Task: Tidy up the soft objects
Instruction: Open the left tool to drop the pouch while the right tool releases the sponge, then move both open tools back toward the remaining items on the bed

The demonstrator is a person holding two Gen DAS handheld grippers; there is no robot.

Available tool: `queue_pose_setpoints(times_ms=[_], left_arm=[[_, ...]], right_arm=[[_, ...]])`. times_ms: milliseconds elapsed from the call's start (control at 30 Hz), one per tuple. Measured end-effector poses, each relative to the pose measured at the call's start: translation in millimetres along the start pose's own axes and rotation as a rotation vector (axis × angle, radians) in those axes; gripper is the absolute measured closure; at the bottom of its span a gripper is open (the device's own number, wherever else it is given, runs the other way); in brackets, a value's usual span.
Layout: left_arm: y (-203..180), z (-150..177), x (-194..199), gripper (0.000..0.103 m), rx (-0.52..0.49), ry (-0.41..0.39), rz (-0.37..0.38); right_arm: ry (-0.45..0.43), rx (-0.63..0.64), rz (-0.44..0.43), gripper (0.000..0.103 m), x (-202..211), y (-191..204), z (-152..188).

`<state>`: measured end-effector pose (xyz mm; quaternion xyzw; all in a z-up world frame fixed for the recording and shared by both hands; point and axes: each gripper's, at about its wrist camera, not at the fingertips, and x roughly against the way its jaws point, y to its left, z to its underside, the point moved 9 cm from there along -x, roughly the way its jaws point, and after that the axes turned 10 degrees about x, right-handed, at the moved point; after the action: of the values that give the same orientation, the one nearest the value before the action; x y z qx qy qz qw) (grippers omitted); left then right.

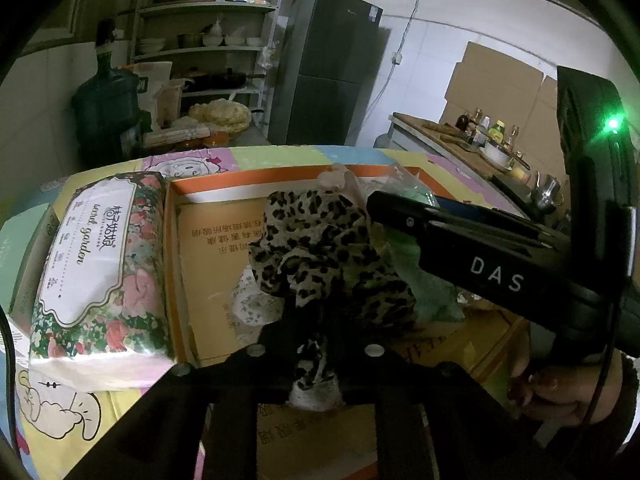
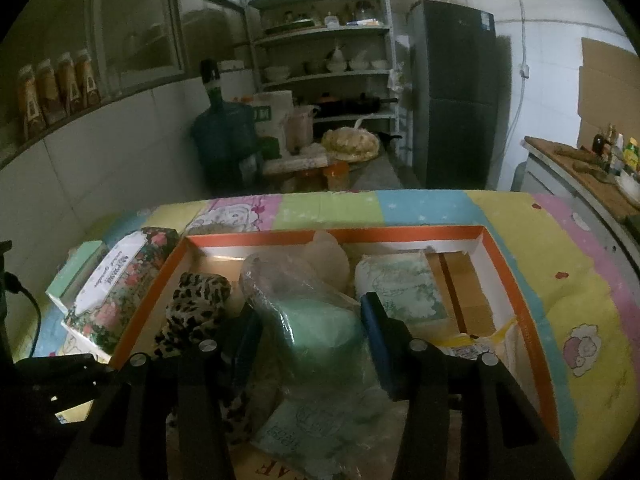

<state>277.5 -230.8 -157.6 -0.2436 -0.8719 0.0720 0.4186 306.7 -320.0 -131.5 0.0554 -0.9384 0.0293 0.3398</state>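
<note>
An orange-rimmed cardboard box (image 1: 172, 240) (image 2: 516, 280) lies open on the table. A leopard-print cloth (image 1: 320, 240) (image 2: 196, 304) is heaped inside it at the left. Its tail runs between the jaws of my left gripper (image 1: 318, 344), which stand slightly apart and loose around it. My right gripper (image 2: 310, 336) has its blue pads (image 2: 376, 340) pressed on a mint-green soft pack in a clear plastic bag (image 2: 320, 336) (image 1: 424, 280), low in the box. A pale green-and-white pack (image 2: 400, 284) lies behind it. A floral tissue pack (image 1: 100, 264) (image 2: 120, 280) lies outside the box's left wall.
A cartoon patchwork cloth (image 2: 560, 280) covers the table. A mint box (image 2: 76, 268) sits beyond the tissue pack. Behind the table are a water jug (image 2: 224, 140), shelves (image 2: 320, 32) and a fridge (image 2: 456, 92). A counter with bottles (image 2: 608, 148) is at the right. A person's hand (image 1: 560, 392) holds the right gripper.
</note>
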Motion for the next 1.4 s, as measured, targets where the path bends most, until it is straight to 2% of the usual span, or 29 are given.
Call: queue_pose_setpoints(times_ms=[200, 567, 600, 633, 700, 867, 1200, 1400], left_arm=[[-0.7, 1.0, 0.9, 0.064, -0.002, -0.007, 0.004], [4.4, -1.2, 9.5, 0.047, 0.003, -0.030, -0.024], [4.7, -1.2, 10.9, 0.043, 0.002, -0.033, -0.027], [4.9, -1.5, 12.2, 0.042, 0.001, -0.037, -0.032], [4.6, -1.7, 14.6, 0.036, -0.001, -0.041, -0.034], [6.5, -1.7, 22.1, 0.034, 0.000, -0.052, -0.042], [2.5, -3.4, 36.2, 0.021, -0.005, -0.082, -0.042], [-0.1, -3.7, 45.8, 0.021, -0.007, -0.101, -0.037]], right_arm=[[-0.005, -0.003, -0.012, 0.043, -0.5, 0.5, -0.3], [-0.030, -0.004, -0.009, 0.041, 4.9, 3.8, -2.0], [-0.032, -0.003, -0.005, 0.039, 6.1, 4.4, -2.4], [-0.035, -0.002, -0.003, 0.030, 7.0, 4.6, -2.8], [-0.044, 0.001, 0.001, 0.028, 9.3, 5.4, -4.1], [-0.062, 0.000, 0.003, 0.028, 16.4, 6.0, -7.4], [-0.092, -0.006, 0.002, 0.028, 32.6, 9.0, -11.4], [-0.101, -0.007, 0.002, 0.028, 40.6, 11.5, -13.2]])
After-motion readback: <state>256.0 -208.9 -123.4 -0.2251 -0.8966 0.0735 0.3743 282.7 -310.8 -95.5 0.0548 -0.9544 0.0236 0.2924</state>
